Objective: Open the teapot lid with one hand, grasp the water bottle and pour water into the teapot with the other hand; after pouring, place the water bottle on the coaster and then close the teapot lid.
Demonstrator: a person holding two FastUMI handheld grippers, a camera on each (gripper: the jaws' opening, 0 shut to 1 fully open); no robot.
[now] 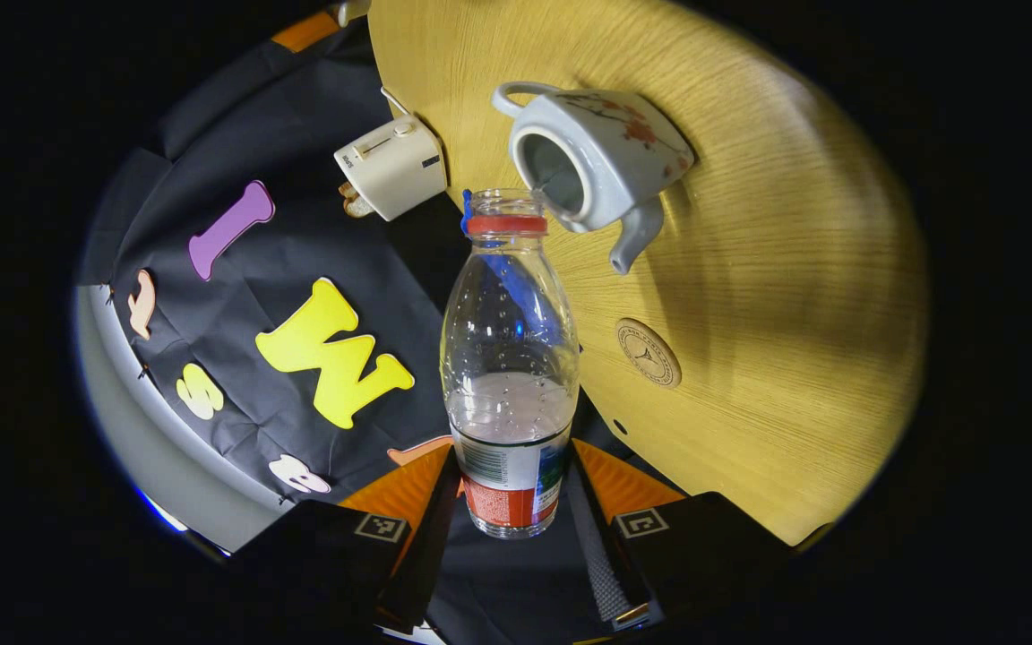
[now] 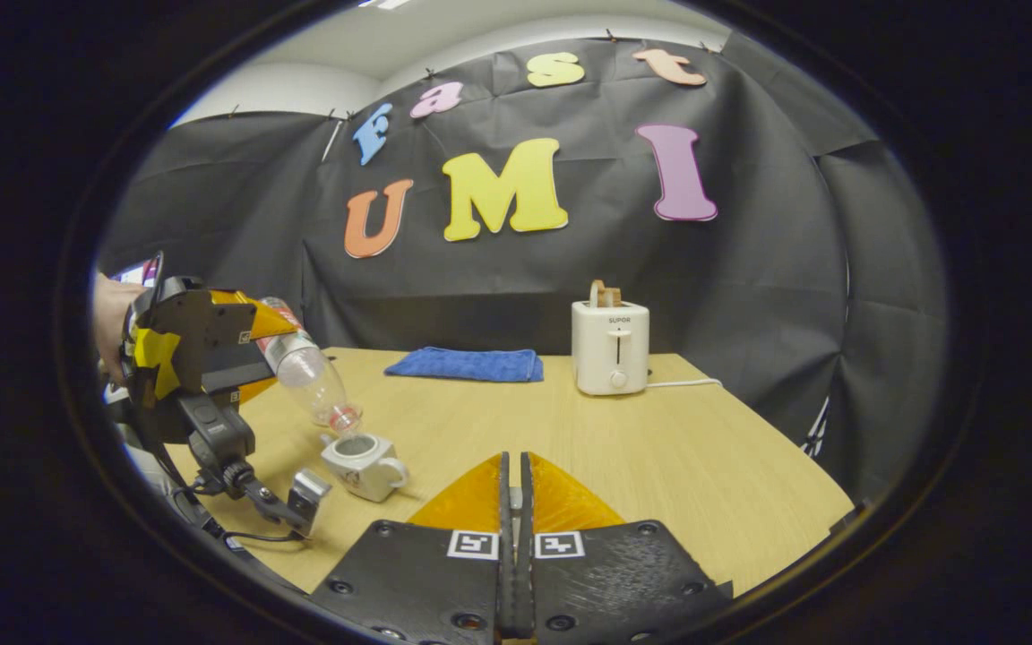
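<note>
Now pouring: my left tool (image 1: 510, 502) grips the water bottle (image 1: 510, 358) over the open teapot (image 1: 597, 166); right tool (image 2: 513, 502) clenched empty; next, the coaster (image 1: 649, 352).

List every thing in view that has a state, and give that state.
water bottle: uncapped, partly full, tilted mouth-down over the teapot
teapot: lid off, upright on the table
left gripper: shut on the water bottle
right gripper: shut; whether anything is between the fingers cannot be told
toaster: slices standing up out of its slot
blue cloth: folded flat
</note>
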